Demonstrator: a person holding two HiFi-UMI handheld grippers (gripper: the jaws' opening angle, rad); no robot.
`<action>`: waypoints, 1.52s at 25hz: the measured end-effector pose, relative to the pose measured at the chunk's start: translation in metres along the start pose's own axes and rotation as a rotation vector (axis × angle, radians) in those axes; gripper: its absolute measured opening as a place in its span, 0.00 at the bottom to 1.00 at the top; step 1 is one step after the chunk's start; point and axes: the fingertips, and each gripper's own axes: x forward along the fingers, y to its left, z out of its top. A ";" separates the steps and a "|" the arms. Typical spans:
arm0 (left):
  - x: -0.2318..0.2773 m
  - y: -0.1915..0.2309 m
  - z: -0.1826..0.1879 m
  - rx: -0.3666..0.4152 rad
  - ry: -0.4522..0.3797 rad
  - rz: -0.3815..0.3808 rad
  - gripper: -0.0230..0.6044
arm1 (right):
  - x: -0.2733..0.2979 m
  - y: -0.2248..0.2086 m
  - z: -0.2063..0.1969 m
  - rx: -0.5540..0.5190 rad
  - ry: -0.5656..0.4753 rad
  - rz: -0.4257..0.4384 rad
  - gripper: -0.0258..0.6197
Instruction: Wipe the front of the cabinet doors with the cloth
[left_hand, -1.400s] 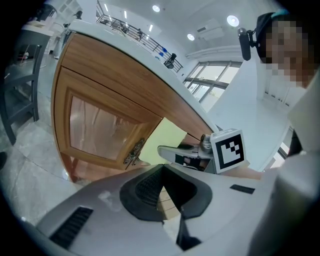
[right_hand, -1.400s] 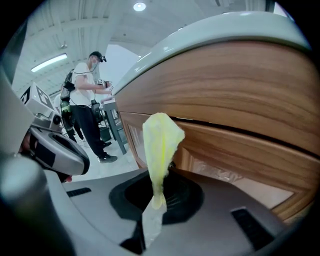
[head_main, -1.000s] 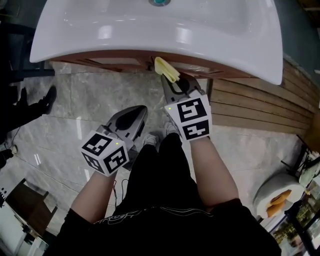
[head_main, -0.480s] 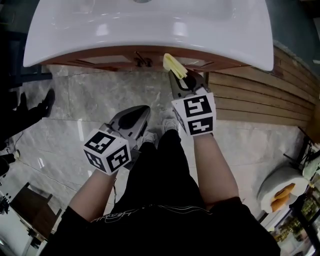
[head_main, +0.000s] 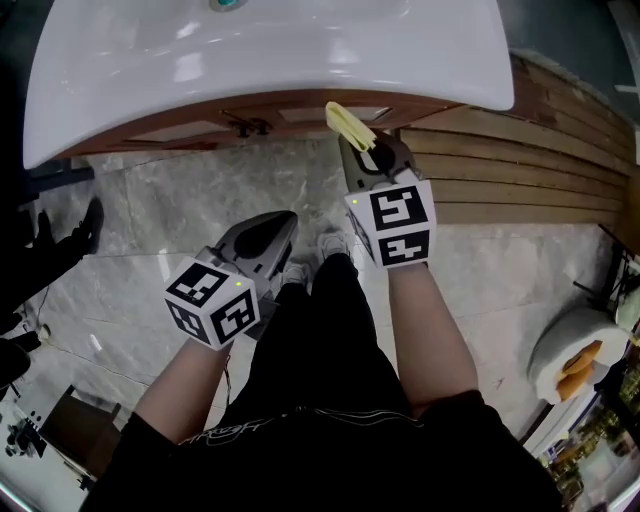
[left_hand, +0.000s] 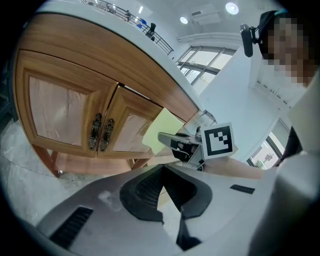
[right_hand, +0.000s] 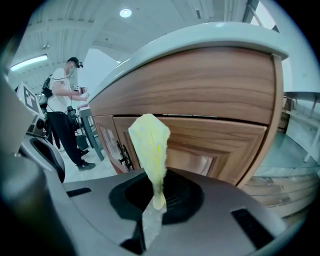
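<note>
A folded yellow cloth (head_main: 349, 124) sticks up out of my right gripper (head_main: 360, 152), which is shut on it. The cloth's tip is against the front of the wooden cabinet (head_main: 300, 104) under the white basin (head_main: 270, 55), on the right door (right_hand: 200, 145), right of the two dark ornate handles (head_main: 245, 127). In the right gripper view the cloth (right_hand: 150, 142) stands upright between the jaws of the right gripper (right_hand: 154, 200). My left gripper (head_main: 280, 225) hangs lower over the floor, shut and holding nothing. Its own view shows both doors (left_hand: 75, 117), their handles (left_hand: 100, 132) and the cloth (left_hand: 161, 131).
Wooden slats (head_main: 520, 170) run along the right of the cabinet. A white roll (head_main: 570, 355) sits at the lower right. Grey marble floor (head_main: 150, 210) lies below. A second person (right_hand: 62, 115) stands further off to the left, their shoes (head_main: 85, 220) in the head view.
My right gripper has carried the cloth to the right along the cabinet front, away from the door handles. The left gripper has stayed put.
</note>
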 end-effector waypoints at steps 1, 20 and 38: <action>0.003 -0.001 0.000 0.005 0.007 -0.002 0.05 | -0.002 -0.004 -0.001 0.005 -0.003 -0.005 0.10; 0.063 -0.031 -0.006 0.052 0.108 -0.091 0.05 | -0.055 -0.103 -0.033 0.095 -0.013 -0.197 0.10; 0.043 -0.002 -0.017 -0.056 0.073 -0.026 0.05 | -0.044 -0.075 -0.050 0.042 0.030 -0.137 0.10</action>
